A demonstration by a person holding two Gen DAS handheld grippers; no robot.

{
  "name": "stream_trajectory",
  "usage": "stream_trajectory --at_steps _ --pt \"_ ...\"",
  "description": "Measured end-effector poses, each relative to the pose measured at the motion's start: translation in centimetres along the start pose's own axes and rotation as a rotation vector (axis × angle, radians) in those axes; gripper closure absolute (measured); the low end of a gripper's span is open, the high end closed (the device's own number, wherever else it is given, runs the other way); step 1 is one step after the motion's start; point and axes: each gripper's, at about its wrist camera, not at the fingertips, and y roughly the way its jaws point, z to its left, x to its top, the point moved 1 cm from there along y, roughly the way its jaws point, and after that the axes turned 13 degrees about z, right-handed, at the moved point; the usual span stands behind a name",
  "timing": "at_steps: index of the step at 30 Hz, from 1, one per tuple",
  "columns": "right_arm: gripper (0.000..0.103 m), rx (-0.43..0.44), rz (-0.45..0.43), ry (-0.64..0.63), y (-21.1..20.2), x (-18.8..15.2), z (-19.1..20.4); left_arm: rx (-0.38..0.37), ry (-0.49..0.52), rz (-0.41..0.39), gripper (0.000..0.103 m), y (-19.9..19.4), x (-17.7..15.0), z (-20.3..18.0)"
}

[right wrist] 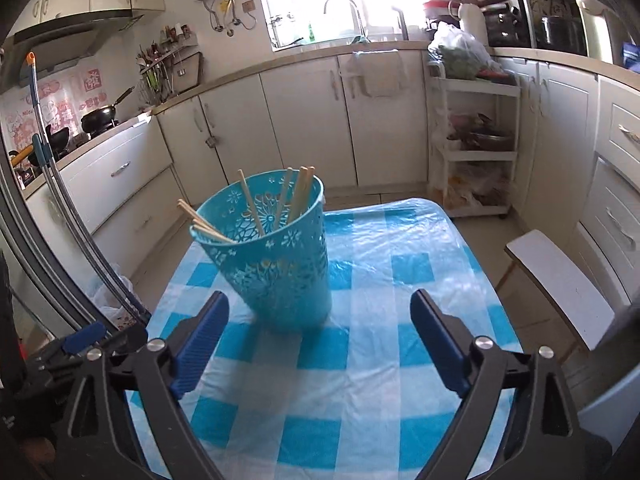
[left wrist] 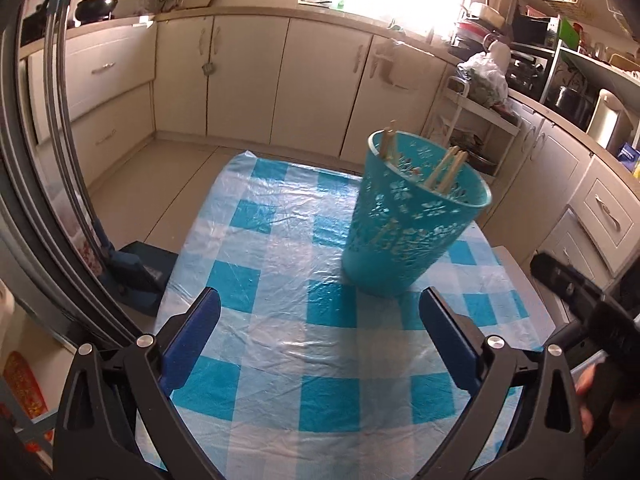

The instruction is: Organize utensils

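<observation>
The left gripper (left wrist: 320, 308) stands with its jaws spread wide and nothing between them, its blue pads hanging over the checked cloth. The right gripper (right wrist: 320, 312) is likewise spread wide and empty; the foot of the holder sits just beyond its tips, but neither pad touches it.

The turquoise utensil holder (right wrist: 276, 264), a tall perforated plastic cup with a flower pattern cut through its wall, stands upright on the table (right wrist: 360, 380), which is covered by a blue-and-white checked plastic cloth. In the right wrist view the holder lies at about 11 o'clock from the gap between the fingers, close in front. In the left wrist view the same holder (left wrist: 412, 232) lies at about 1 o'clock, just past the right-hand pad and apart from it.

The chopsticks (right wrist: 296, 196), pale wood, stand inside the holder with their ends above the rim. Some lean toward 1 o'clock against the far rim, one leans near 12, and a few rest across the near rim pointing toward 10 o'clock.

A white stool (right wrist: 560, 284) stands beside the table at 3 o'clock in the right wrist view. Cream kitchen cabinets (left wrist: 248, 76) run along the far wall at 12 o'clock.
</observation>
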Motion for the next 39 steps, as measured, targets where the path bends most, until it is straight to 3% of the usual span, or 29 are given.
stream_trajectory --at_steps 7,16,24,39 --pt "0.007 -0.01 -0.013 0.038 -4.8 -1.4 0.0 0.041 0.002 -0.047 0.007 -5.6 -0.8 -1.6" --pt "0.007 0.0 -0.04 0.053 -11.0 -2.4 1.6 0.012 0.027 -0.087 0.007 -12.5 -2.2 -2.8" --pt "0.007 0.018 -0.105 0.034 -16.2 -3.4 3.5 0.039 0.038 -0.154 0.007 -18.6 -4.0 -3.1" --pt "0.007 0.036 -0.18 0.02 -22.7 -6.6 4.5 0.058 0.024 -0.231 0.007 -25.5 -7.2 -2.9"
